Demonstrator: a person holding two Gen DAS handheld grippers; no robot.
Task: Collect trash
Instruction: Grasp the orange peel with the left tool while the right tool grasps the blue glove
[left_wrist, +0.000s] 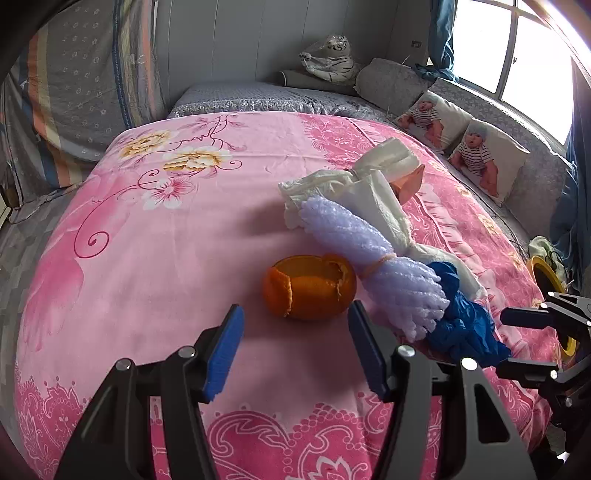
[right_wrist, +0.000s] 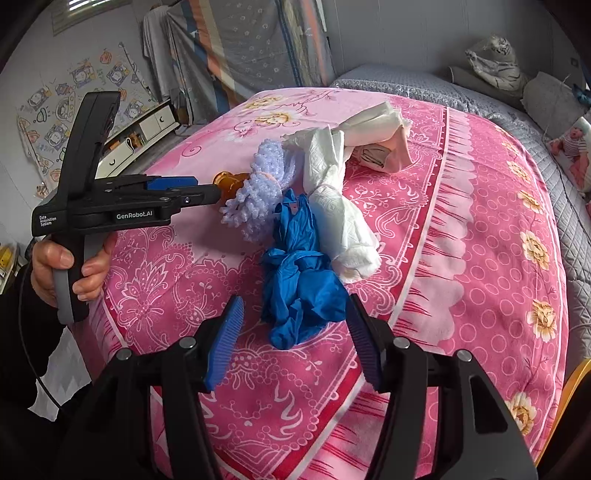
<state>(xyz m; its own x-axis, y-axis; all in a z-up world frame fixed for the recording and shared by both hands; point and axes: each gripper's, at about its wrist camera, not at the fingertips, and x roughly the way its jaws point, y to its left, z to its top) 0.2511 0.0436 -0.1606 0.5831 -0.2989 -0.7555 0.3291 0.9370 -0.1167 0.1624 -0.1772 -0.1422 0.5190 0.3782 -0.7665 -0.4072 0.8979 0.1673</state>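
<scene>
Trash sits in a loose heap on the pink bedspread (left_wrist: 155, 236), w/ the peel nearest the left side. Left gripper (left_wrist: 295, 354) has jaws apart, nothing between the pads, aimed down at the orange peel (left_wrist: 308, 291), which lies just beyond the fingertips on the cloth. The peel touches the foam roll (left_wrist: 373, 258) (pale lilac, tied w/ a rubber band). Beside the foam lies the blue glove (right_wrist: 295, 273), crumpled, and next to that the white tissue (right_wrist: 343, 221), twisted. A pink-orange wrapper (right_wrist: 388, 157) pokes out behind the tissue.

Right gripper (right_wrist: 295, 343) is also spread, pads either side of the glove's near end; can't tell if the right pad touches it. A hand (right_wrist: 70, 269) grips the left tool's handle.
</scene>
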